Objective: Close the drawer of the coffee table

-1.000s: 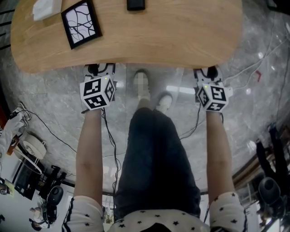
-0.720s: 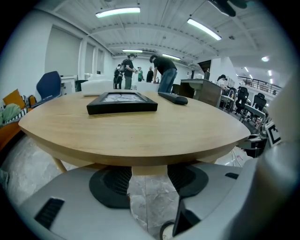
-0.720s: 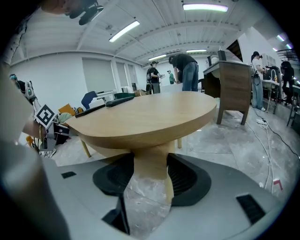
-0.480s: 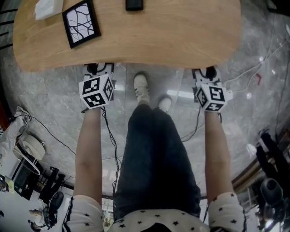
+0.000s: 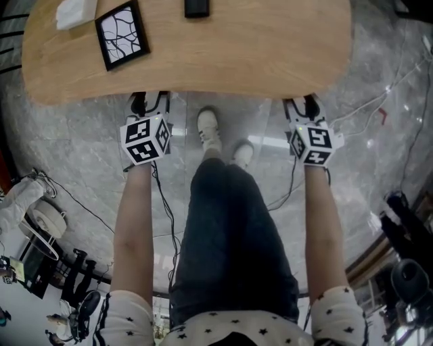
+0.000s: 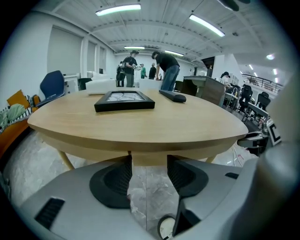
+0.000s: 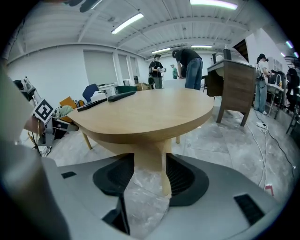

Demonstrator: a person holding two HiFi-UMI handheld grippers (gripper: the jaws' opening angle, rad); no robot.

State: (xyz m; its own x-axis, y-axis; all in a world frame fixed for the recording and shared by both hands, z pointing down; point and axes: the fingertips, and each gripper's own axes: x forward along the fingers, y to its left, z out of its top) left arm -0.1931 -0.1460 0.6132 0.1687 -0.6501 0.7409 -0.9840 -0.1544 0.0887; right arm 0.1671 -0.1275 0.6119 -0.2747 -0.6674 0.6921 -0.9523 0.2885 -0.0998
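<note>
The grey marble floor (image 5: 74, 155) takes most of the room under the person. On it stands the coffee table (image 5: 257, 47), with a rounded top of light wood that fills the upper part of the head view. The person stands just before its near edge, in dark trousers (image 5: 230, 236), both forearms held straight out towards the table.

The left gripper (image 6: 149, 173) is at the table edge, left of the person's feet. Its jaws are apart and grasp nothing. Between them I see only a wooden band under the top (image 6: 149, 158) and the floor below it. The right gripper (image 7: 149, 176) is at the same edge, well apart from the left one. Its jaws are also released, and behind the gap stands a wooden table leg (image 7: 165, 178), which the pads do not pinch.

The drawer should be under the top on this near side, but I cannot tell it from the plain wood there. No part of it sticks out past the edge in the head view.

On the far left of the top lies a black picture frame (image 5: 122, 35). Beside it, at the corner, is a small white thing (image 5: 74, 12), and a dark remote control (image 5: 197, 7) is near the middle.
</note>
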